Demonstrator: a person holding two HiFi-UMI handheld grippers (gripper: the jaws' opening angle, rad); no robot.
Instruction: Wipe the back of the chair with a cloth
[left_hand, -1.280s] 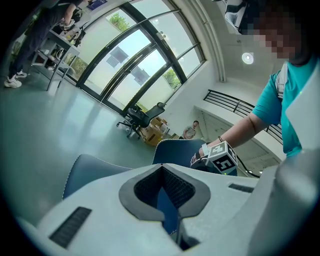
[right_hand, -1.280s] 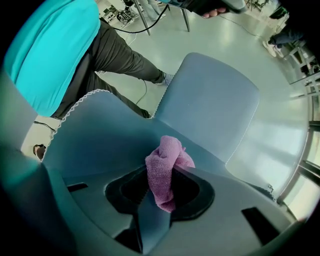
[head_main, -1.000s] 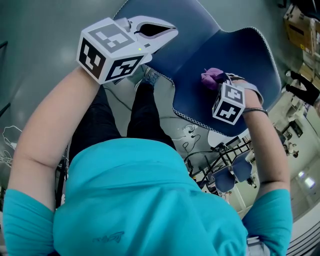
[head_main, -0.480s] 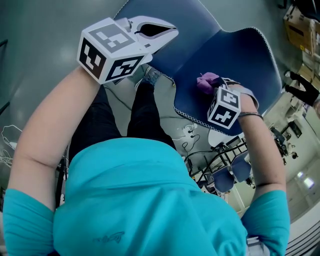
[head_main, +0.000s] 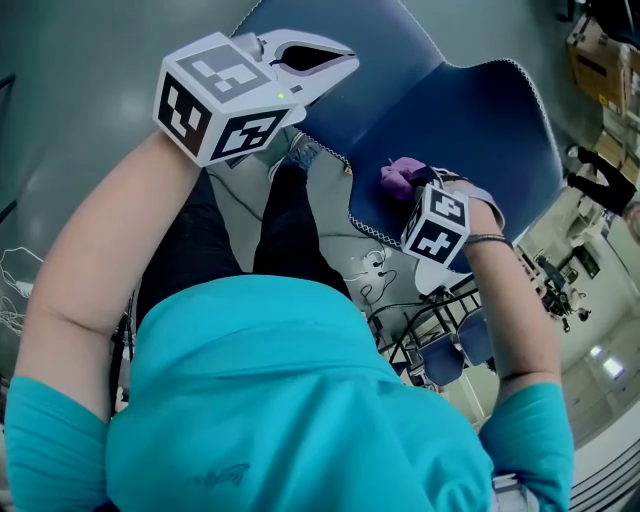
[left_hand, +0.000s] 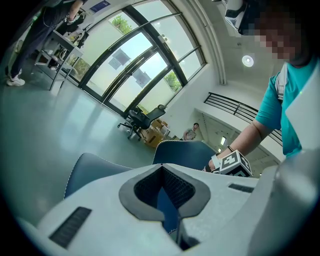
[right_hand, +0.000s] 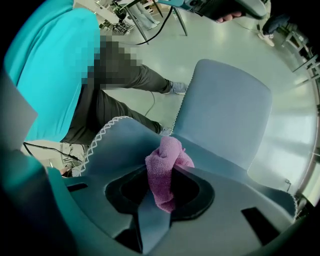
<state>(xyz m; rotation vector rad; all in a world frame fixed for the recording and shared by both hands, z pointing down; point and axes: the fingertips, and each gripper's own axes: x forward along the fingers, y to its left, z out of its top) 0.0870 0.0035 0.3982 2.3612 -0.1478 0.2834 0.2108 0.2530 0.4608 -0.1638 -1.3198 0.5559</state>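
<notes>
A blue chair (head_main: 470, 120) with white zigzag stitching along its edges fills the upper middle of the head view. My right gripper (head_main: 410, 182) is shut on a purple cloth (head_main: 397, 172) and holds it against the chair's blue surface, close to the stitched edge. In the right gripper view the cloth (right_hand: 162, 180) bulges out between the shut jaws of the gripper (right_hand: 171, 167), with the chair (right_hand: 225, 115) just beyond. My left gripper (head_main: 343, 65) hangs at the chair's upper left edge, shut with nothing in it. In the left gripper view that gripper (left_hand: 162, 166) points at the chair (left_hand: 185, 152).
The person's dark trousers (head_main: 285, 220) and shoes stand right beside the chair. Cables and a metal frame (head_main: 425, 315) lie on the floor below the right hand. Far off are office chairs (left_hand: 135, 120), cardboard boxes (left_hand: 155, 134) and a standing person (left_hand: 192, 131).
My right gripper has slid the purple cloth leftward and slightly down across the chair's surface, toward the stitched edge. The left gripper has stayed in place.
</notes>
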